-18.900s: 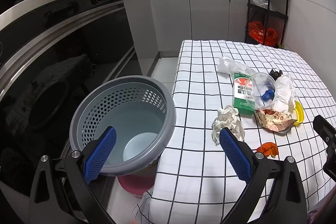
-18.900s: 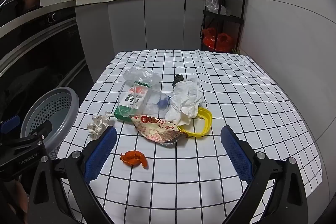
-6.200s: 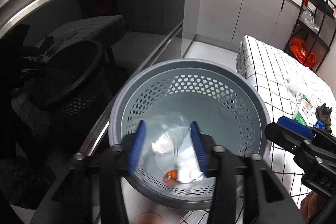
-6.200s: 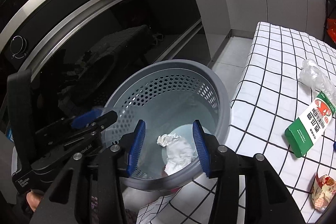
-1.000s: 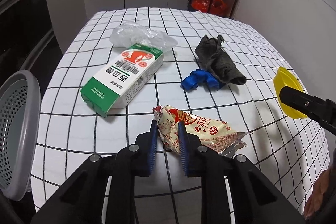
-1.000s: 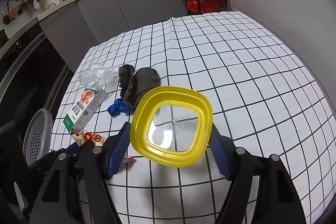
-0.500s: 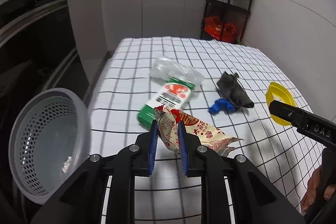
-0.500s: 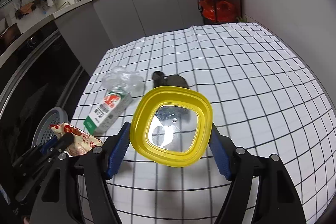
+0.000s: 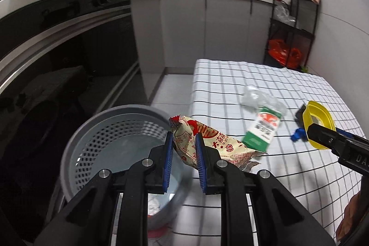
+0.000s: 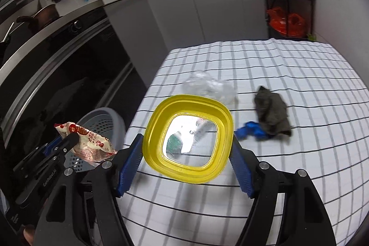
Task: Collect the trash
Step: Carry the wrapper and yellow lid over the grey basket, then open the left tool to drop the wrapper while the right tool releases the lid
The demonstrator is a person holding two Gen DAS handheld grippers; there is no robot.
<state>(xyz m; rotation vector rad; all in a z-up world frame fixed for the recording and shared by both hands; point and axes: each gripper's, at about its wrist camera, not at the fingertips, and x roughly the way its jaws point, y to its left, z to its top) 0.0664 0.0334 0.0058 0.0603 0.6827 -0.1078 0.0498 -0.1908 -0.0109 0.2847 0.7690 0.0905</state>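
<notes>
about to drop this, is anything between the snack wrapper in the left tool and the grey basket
Nothing visible. The snack wrapper, clamped in the left tool, hangs near the grey basket's open rim, with only air between. The basket mouth is uncovered, and the right tool with the yellow lid is off to the side.

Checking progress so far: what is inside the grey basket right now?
Inside the grey basket, something white shows low down; the left gripper and its snack wrapper cover the rest.

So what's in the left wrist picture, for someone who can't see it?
The left gripper pinches a crinkly snack wrapper near a grey basket. On the checked table lies a green carton; the right gripper holds a yellow lid.
</notes>
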